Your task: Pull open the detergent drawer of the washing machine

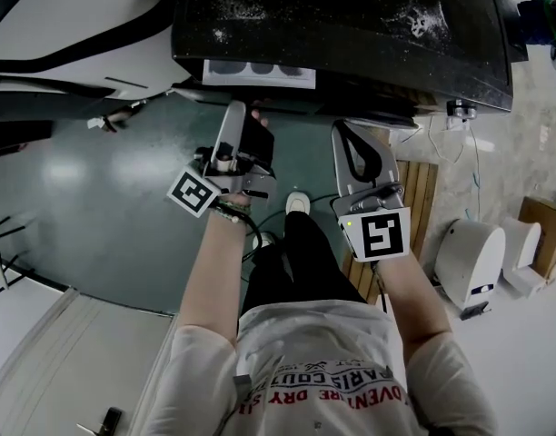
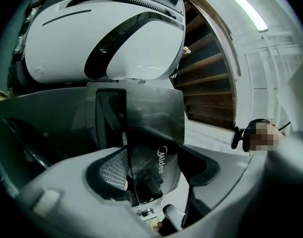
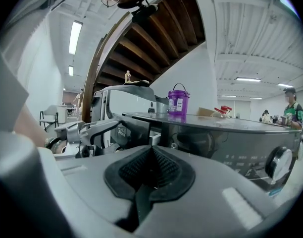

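Ribbed black pads point(image 2: 114, 171) line the grey jaws of the left gripper point(image 2: 154, 157), which stand wide apart, one on either side of the drawer front point(image 2: 156, 118). That panel lies straight ahead of the gripper and reaches deep between the jaws. Its pale lettering runs up the view, so the jaws straddle its shorter way. The near pad sits right at one edge of the panel, but firm pressure on both sides cannot be confirmed, so this reads as a loose bracket, not yet a clamp. The panel is smooth, dark, glossy plastic with rounded corners and would probably slip under a light pinch. Beyond it, a white tray point(image 1: 260, 72) with dark hollows shows under the front lip of the washing machine point(image 1: 351, 25), so the drawer seems to be partly out already. Its slide axis runs from the machine toward the person, so the pull should go straight back along the line the left gripper points, without twisting. The right gripper point(image 3: 151, 155) is well off to the right of the drawer, its pads pressed together on nothing. The left is plainly the nearer one. On the machine's flat dark top, beyond the right gripper, stands a purple tub point(image 3: 177, 101).
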`<state>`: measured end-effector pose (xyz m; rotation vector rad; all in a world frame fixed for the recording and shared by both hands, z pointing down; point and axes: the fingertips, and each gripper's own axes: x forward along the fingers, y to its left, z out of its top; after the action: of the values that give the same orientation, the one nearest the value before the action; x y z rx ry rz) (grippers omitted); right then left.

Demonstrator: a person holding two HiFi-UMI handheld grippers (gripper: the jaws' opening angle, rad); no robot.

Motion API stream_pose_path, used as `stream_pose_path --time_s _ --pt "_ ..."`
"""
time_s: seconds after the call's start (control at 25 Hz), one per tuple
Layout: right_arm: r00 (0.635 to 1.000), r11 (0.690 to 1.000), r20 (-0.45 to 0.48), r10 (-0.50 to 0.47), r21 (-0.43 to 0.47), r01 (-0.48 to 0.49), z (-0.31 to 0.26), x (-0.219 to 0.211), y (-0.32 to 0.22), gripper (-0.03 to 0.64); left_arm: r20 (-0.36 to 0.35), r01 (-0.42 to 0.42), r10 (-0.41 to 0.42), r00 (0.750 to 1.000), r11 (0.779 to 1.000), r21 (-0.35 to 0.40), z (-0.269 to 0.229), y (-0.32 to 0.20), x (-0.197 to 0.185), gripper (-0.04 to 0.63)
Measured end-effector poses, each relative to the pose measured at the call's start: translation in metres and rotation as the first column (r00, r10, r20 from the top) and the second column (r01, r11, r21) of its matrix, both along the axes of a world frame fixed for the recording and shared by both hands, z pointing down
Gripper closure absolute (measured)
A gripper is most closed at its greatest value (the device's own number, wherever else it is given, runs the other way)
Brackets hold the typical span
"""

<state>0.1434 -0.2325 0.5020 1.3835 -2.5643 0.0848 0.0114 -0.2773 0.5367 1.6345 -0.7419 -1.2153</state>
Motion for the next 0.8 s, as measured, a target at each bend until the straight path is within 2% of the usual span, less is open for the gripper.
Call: stream_pose_path --time_s 0.32,0.8 --pt "0.998 0.999 -0.042 0.043 0.019 -0.042 -0.003 0.001 0.036 0.615 0.008 -0.066 0.067 0.998 0.998 -0.010 0.000 0.032 0.001 0.285" --pt "0.995 0.995 -0.022 0.093 0.021 -0.093 -0.007 -0.009 0.082 0.615 0.024 -0.103 0.104 0.994 0.995 -0.006 0.002 0.083 -0.002 0.284"
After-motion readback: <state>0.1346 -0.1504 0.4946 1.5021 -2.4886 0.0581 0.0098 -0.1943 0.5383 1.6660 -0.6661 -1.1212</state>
